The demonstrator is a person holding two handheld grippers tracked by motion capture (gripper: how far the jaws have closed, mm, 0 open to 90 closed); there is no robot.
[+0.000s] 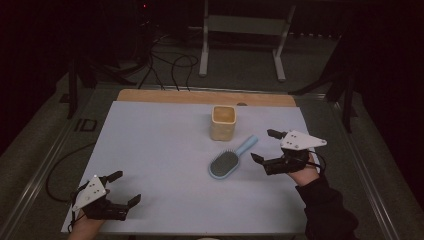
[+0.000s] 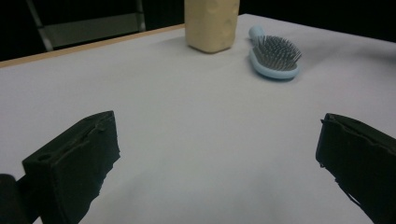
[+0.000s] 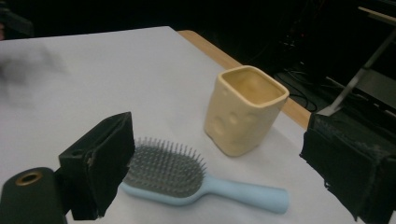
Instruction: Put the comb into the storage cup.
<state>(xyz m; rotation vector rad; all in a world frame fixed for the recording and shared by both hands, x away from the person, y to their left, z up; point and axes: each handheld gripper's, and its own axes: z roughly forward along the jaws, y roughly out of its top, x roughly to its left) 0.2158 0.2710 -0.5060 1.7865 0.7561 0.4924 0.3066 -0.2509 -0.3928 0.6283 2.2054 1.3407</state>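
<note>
Hairbrush (image 1: 226,162) lies bristles-up on the surface (image 1: 160,165), just in front of the cup (image 1: 223,122). The right hand-held gripper (image 1: 263,146) hovers beside it, jaws apart; likely best to straddle the slim handle squarely. The left hand-held gripper (image 1: 125,189) waits spread, well apart.

On the table (image 1: 165,150), toward the far edge and right of centre, a cup (image 1: 223,122) standing upright. Just in front of it and slightly right, a hairbrush (image 1: 230,158) lying bristles up, handle angled toward the cup's right side, close but apart. Right of the hairbrush, the right gripper (image 1: 262,145). At the near left corner, well apart from all 3, the left gripper (image 1: 126,188).
</note>
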